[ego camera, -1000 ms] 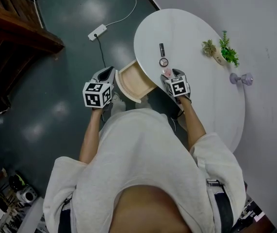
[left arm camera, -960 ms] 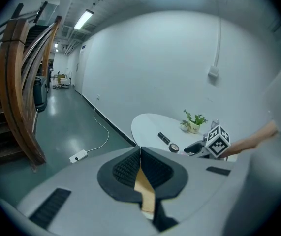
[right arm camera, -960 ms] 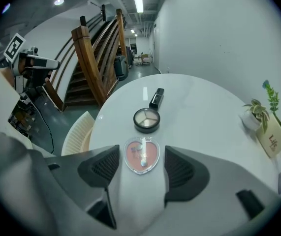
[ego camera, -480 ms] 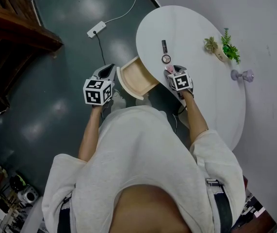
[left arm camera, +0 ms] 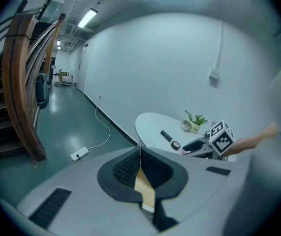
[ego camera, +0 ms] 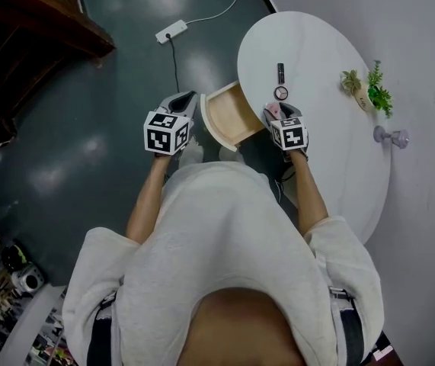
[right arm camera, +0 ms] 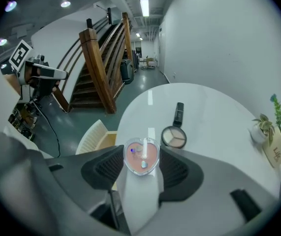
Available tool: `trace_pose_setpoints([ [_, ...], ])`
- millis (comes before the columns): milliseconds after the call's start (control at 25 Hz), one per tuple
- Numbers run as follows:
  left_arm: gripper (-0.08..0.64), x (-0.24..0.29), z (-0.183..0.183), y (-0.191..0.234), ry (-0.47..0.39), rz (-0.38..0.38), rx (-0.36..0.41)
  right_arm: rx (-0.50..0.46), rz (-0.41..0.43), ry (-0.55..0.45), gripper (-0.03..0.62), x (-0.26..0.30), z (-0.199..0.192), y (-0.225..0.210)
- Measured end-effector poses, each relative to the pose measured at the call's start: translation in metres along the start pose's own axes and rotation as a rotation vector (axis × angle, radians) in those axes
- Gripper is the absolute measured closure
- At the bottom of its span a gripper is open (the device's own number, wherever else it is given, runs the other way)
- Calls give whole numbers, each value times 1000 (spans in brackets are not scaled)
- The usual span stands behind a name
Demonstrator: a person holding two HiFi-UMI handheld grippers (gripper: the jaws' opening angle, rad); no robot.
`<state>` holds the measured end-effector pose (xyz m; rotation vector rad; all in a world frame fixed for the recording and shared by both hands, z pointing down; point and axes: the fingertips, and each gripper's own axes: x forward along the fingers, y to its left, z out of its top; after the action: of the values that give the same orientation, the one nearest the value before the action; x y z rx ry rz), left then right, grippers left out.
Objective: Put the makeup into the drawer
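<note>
Pink heart-shaped compact (right arm camera: pixel 141 154) is sitting clamped in the right gripper (right arm camera: pixel 140 168), jaws having just been closing on it, beside the open drawer (ego camera: pixel 231 113), whose front the left gripper (left arm camera: pixel 141 174) is pinching; next, probably carrying it over the drawer and releasing.

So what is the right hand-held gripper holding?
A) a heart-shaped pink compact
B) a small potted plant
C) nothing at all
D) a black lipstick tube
A: in the right gripper view the heart-shaped pink compact sits clamped between the jaws of the right hand-held gripper, which have just been closing on it.
</note>
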<state>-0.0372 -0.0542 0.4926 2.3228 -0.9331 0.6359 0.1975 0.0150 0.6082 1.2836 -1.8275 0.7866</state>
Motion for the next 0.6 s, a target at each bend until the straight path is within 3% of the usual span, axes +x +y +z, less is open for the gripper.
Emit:
trace_pose_setpoints([
  [360, 548, -23, -10, 26, -11, 55, -46, -94, 117, -54, 367, 25, 51, 79],
  [600, 548, -43, -23, 52, -3, 95, -91, -134, 179, -29, 367, 54, 67, 127],
])
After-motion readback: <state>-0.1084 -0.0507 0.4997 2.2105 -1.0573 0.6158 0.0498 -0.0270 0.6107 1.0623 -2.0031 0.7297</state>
